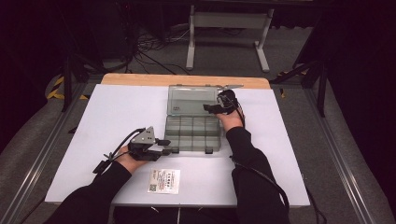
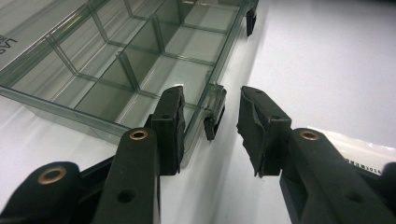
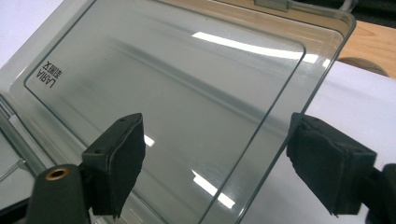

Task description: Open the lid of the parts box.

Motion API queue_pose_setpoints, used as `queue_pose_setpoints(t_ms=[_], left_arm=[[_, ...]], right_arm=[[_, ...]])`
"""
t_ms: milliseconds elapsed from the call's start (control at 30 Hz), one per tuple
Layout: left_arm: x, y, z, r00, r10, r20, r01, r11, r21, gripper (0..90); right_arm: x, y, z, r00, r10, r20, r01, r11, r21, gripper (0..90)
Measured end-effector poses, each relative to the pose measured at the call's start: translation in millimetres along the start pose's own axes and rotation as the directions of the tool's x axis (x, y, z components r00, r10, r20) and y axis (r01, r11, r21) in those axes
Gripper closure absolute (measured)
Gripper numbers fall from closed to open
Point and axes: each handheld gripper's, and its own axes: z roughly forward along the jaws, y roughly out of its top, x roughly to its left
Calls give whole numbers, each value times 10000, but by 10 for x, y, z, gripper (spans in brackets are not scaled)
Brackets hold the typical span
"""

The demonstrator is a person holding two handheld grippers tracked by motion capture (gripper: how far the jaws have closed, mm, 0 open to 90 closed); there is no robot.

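**Box pinned at one corner, lid laid open**

You had one clear compartment box (image 1: 193,133) mid-table. Your left gripper (image 1: 171,146) sat at its 7 o'clock corner, jaws part-open astride the front wall by a black latch (image 2: 214,122), probably to steady it. Your right gripper (image 1: 214,108), jaws wide and empty, straddled the lid (image 3: 177,98) edge at 1 o'clock. Two latches, one label card (image 1: 164,181).

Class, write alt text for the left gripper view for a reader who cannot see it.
The left gripper straddles the front wall of a clear compartment box, one black jaw inside, the other outside beside a small latch. The compartments look empty, and the box sits on a white table.
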Motion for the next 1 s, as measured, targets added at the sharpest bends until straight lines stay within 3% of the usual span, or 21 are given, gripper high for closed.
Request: queue_pose_setpoints(t_ms=[467, 733, 1000], left_arm=[[3, 9, -43, 9998, -172, 104, 174, 9996, -236, 585], [-3, 45, -195, 9990, -438, 31, 439, 9958, -805, 510], [3, 42, -377, 9975, -648, -286, 614, 9924, -1063, 370]], right_arm=[[-29, -35, -121, 9999, -102, -70, 102, 9999, -11, 202], [92, 32, -418, 9971, -673, -352, 653, 9965, -530, 200], [302, 86, -732, 9863, -1434, -816, 1347, 9855, -1034, 187]])
